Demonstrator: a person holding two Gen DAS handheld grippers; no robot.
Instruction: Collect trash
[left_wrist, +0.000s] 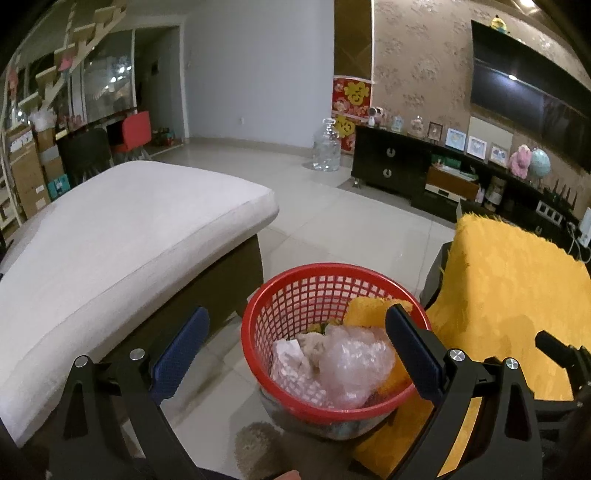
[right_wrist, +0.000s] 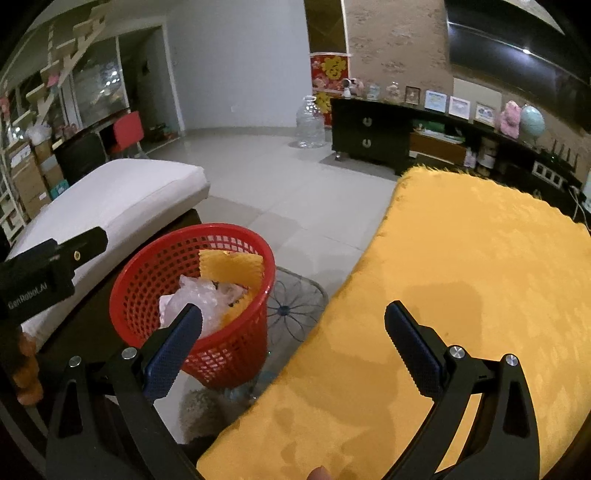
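Observation:
A red mesh basket (left_wrist: 332, 266) stands on the floor between a white cushioned seat and a yellow-covered table. Inside it lie a crumpled clear plastic bag (left_wrist: 354, 369), white paper (left_wrist: 291, 360) and a piece of yellow foam net (left_wrist: 369, 314). My left gripper (left_wrist: 297, 354) hangs open just above and in front of the basket, with nothing between its blue pads. My right gripper (right_wrist: 293, 352) is open and empty too, over the near edge of the yellow cloth (right_wrist: 461, 295). From that side the basket (right_wrist: 229, 354) is at lower left, partly behind the left finger (right_wrist: 173, 354).
The white cushioned seat (left_wrist: 110, 240) fills the left. A patterned glass piece (right_wrist: 295, 299) lies on the floor under and beside the basket. Pale floor tiles (left_wrist: 332, 206) stretch to a dark TV cabinet (left_wrist: 391, 162) and a large clear water bottle (left_wrist: 327, 147).

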